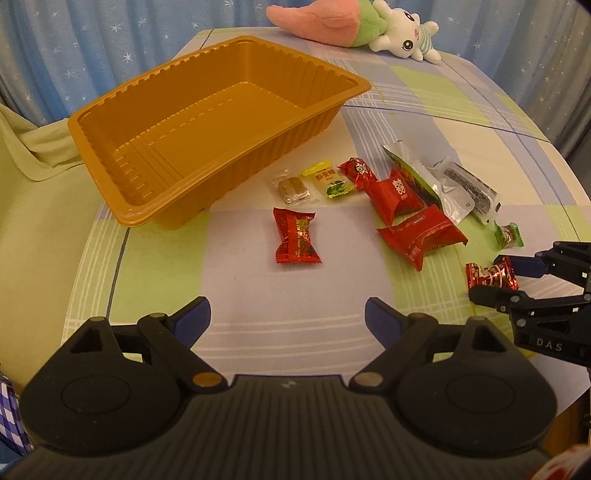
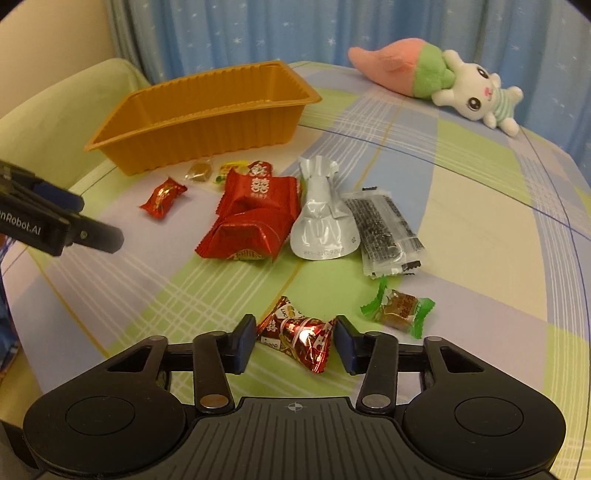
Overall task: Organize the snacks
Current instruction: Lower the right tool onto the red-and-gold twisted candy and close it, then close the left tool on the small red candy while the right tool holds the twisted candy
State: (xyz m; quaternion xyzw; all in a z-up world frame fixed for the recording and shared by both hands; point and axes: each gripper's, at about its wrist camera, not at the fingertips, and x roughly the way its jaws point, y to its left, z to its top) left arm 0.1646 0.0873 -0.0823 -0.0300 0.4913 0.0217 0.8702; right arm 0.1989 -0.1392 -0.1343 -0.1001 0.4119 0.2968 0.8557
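I find my right gripper low in the centre of its own view, jaws partly drawn in on either side of a shiny red foil candy; the pads flank the wrapper's twisted ends closely, but I cannot confirm that they press on it. The candy lies on the checked tablecloth. Just to its right sits a green-wrapped candy. Toward mid-frame I note two red pillow packs stacked together, a silver pouch touching their right side, and a clear packet of dark snack beside the pouch. In the left wrist view, my left gripper stands spread wide at the bottom centre, nothing between its fingers, above bare cloth. Ahead of it, at mid-frame, lies a red candy packet, well apart from the pads. Beyond that, a clear-wrapped brown sweet and a yellow-green sachet lie side by side, near the front wall of the orange plastic tray, which occupies the upper left and holds no snacks. At the top edge, a pink carrot plush and a white rabbit plush rest together against the blue starred curtain.
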